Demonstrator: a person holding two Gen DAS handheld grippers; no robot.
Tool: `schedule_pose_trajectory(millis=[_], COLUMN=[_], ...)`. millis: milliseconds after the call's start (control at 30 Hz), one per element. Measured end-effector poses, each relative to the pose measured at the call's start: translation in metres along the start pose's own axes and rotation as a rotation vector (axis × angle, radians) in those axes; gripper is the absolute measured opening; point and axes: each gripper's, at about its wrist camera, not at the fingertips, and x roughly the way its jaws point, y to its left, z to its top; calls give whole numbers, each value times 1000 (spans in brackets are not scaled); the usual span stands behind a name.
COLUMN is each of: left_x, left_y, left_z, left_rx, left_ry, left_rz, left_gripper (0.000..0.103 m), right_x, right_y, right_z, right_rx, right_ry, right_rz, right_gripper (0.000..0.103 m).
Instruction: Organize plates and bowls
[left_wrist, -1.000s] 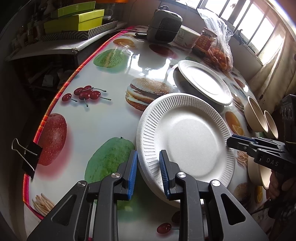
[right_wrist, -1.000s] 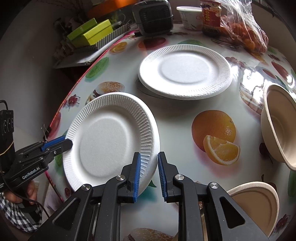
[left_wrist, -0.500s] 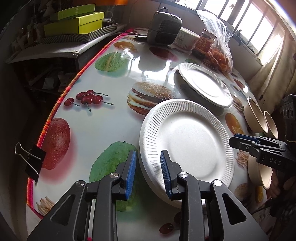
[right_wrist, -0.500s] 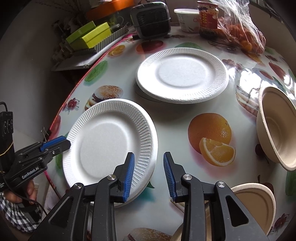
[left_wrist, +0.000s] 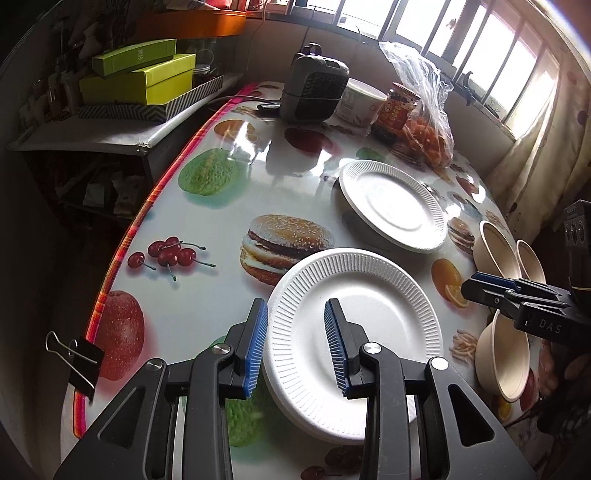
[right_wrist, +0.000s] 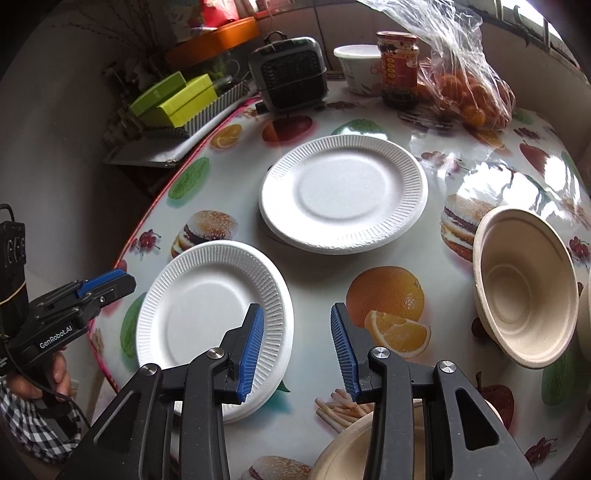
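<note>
A white ribbed foam plate lies flat near the table's front edge, on top of what looks like another one. A second white plate lies further back. My left gripper hovers over the near plate's left rim; its jaws are opening and the pads do not touch the rim. My right gripper hangs above the same plate's right rim; its jaws are opening too, and only tablecloth shows between them. Beige bowls stand tilted at the right, and another bowl sits under the right gripper.
The table has a glossy cloth printed with fruit and burgers. At the back stand a small dark heater, a white tub, a jar and a bag of oranges. Green boxes sit on a side shelf. A binder clip grips the cloth's edge.
Both grippers let go of the near plate's rim, the left rim and the right rim. Their jaws have widened and both have lifted away. The plate now rests flat on the table.
</note>
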Motion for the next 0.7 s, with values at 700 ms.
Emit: schedule_pose_trajectory(millis=[700], left_x=[31], left_y=[-33], left_z=[75], left_rx=[-22], left_ry=[4], left_rz=[-35], left_gripper=[33], right_x=[-25], right_y=[-76], right_z=[77], right_rx=[53], right_ry=[-96], right_rz=[-41], right_gripper=[46])
